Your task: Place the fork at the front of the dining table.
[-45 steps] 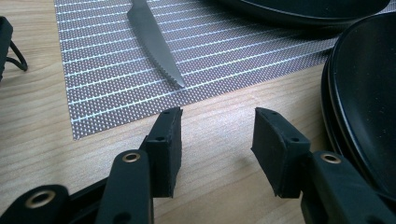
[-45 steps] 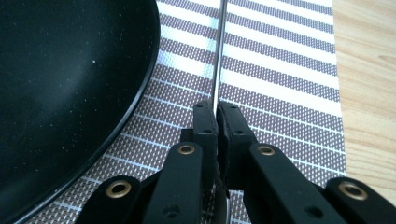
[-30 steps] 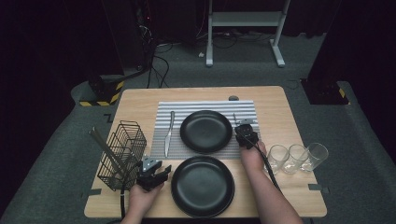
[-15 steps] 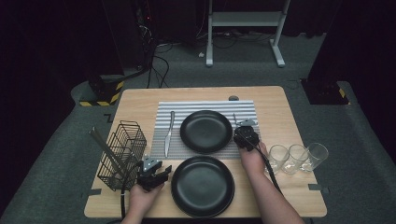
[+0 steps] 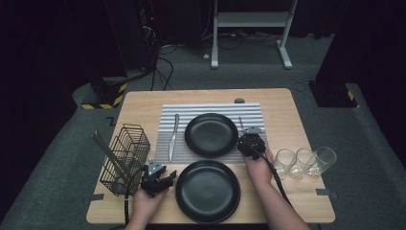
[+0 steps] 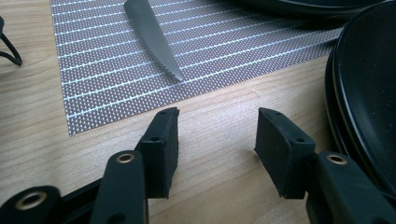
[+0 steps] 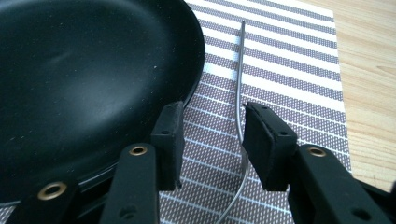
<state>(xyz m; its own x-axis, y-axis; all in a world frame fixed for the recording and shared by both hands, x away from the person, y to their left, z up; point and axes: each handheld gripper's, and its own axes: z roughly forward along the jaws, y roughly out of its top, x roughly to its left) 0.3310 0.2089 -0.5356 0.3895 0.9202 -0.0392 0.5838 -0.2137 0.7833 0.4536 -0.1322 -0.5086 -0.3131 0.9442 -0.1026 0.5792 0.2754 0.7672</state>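
Striped grey matting, the placemat [image 5: 210, 111], is my landmark on the wooden table [image 5: 297, 191]. My right tool [image 7: 212, 133] sits low over the mat's right part with its jaws apart, empty, beside the far black plate [image 5: 211, 134] that rests on the mat. A thin metal fork [image 7: 239, 93] lies on the mat just right of that plate, its handle passing against my right-hand jaw pad, not clamped. My left tool [image 6: 217, 140] hovers just off the mat's near left corner over bare wood, jaws wide and empty. A knife [image 6: 152, 35] lies on the mat's left part. The near black plate [image 5: 207, 190] sits off the mat's near edge.
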